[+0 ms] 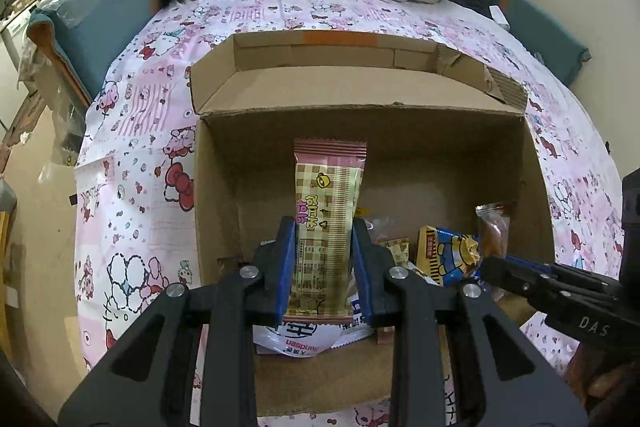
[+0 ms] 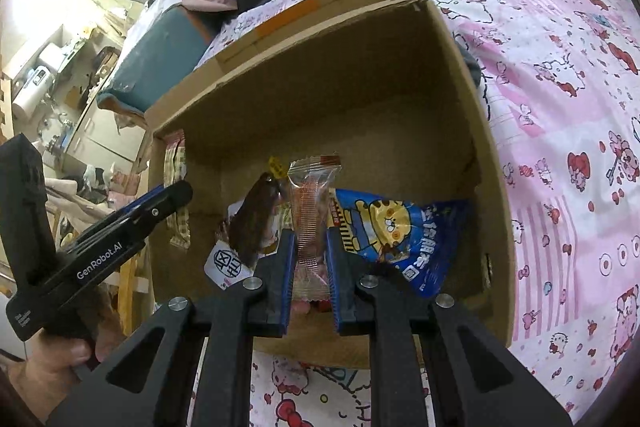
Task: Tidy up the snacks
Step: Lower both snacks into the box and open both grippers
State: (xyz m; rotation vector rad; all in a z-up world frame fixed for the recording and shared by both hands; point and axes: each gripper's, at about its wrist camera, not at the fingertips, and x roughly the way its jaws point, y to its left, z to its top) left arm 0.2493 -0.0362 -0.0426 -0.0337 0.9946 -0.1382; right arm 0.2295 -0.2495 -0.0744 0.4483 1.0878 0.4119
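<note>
Cardboard box on the cartoon-print bedsheet, step in hand: loading snacks. The left gripper is clamped on an upright checked pink-and-cream snack bar over the box's left half; the right gripper is clamped on a clear-wrapped reddish snack beside the blue cartoon packet near the right wall. Next, by my reading: lower each to the floor, then part the jaws.

Left wrist view: lower half of the checked snack bar hidden between the blue pads. White packet beneath it mostly covered; print only partly legible. Small wrappers behind the right pad too crowded to identify.

Right wrist view: clear wrapper base hidden by pads; contents blurred. Dark packet label unreadable. Hand cut off at the left edge.
</note>
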